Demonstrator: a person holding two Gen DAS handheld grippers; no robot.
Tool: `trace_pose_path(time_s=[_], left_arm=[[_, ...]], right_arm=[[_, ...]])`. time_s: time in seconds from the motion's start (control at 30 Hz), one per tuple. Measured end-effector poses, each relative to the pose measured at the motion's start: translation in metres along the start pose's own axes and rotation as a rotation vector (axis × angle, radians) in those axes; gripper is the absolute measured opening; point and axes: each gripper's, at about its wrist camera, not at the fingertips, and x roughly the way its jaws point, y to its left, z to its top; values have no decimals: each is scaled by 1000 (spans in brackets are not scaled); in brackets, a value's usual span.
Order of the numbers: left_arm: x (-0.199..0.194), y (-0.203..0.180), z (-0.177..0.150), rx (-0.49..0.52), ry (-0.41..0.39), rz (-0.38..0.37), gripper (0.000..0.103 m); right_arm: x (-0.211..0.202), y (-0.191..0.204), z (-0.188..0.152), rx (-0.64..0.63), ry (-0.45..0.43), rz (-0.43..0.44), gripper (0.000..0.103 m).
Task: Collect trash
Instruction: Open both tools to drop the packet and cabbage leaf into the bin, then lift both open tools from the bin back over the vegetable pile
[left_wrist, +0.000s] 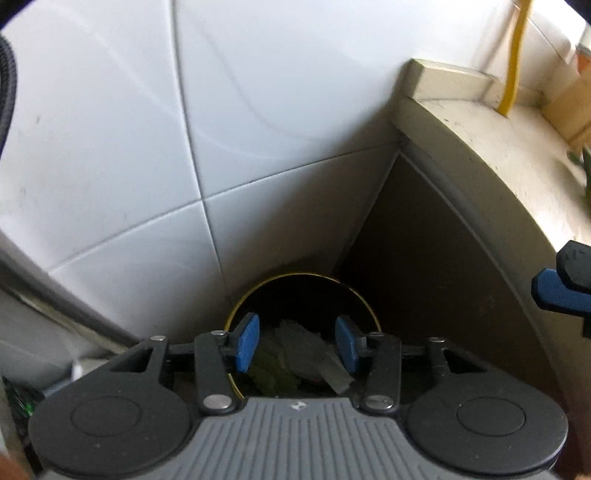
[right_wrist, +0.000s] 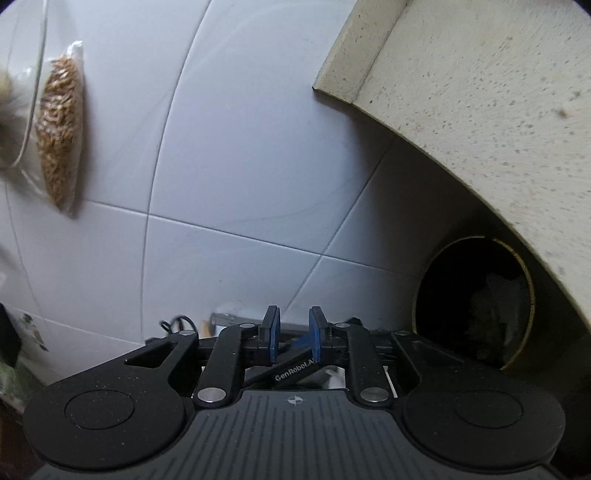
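our left fingers (left_wrist: 297, 344) are spread apart with nothing between them, right over the round bin (left_wrist: 303, 291) tucked in the tiled corner under the tabletop (left_wrist: 498, 155). green and pale scraps (left_wrist: 295, 354) sit inside it. right fingers (right_wrist: 293, 334) are a bit apart, also holding nothing, bin (right_wrist: 476, 299) off to their right.

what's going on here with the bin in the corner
A person is collecting trash with two tools. The left hand-held gripper hangs open right above a round bin in the corner by the tiled wall, with leafy scraps already inside. The right hand-held gripper waits beside the bin, its jaws nearly together and holding nothing.
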Motion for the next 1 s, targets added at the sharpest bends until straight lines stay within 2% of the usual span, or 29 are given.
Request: trace_pose_path(time_s=[0.07, 0.1, 0.2, 0.27, 0.3, 0.37, 0.43, 0.53, 0.63, 0.8, 0.87, 0.93, 1.0], left_arm=[[0, -1, 2, 22, -2, 9, 43], [-2, -3, 3, 29, -3, 14, 43], [-2, -7, 3, 57, -13, 35, 44], [-2, -9, 4, 75, -24, 46, 44], [-1, -10, 4, 81, -27, 50, 44], [-2, -11, 4, 88, -32, 53, 45], [-3, -11, 4, 92, -39, 54, 45], [-8, -12, 4, 94, -60, 52, 45], [-12, -12, 5, 94, -79, 45, 45], [-18, -11, 7, 86, -110, 27, 45], [-21, -11, 6, 83, -123, 23, 45], [-25, -11, 7, 79, -140, 16, 45], [-27, -11, 7, 78, -157, 10, 45]], right_arm=[[-4, 0, -3, -11, 5, -25, 37], [-6, 0, -4, -22, 2, -48, 39], [-8, 5, -9, -95, -18, -161, 50], [-6, 8, -14, -147, -26, -241, 62], [-6, 11, -17, -175, -30, -276, 63], [-3, 15, -22, -220, -33, -321, 71], [-2, 18, -28, -248, -29, -348, 75], [-1, 32, -36, -330, -49, -416, 75], [-7, 49, -44, -411, -83, -459, 82], [-28, 76, -56, -508, -189, -500, 90], [-41, 88, -66, -567, -257, -535, 102], [-51, 96, -78, -596, -316, -572, 103], [-60, 101, -88, -599, -334, -591, 103]])
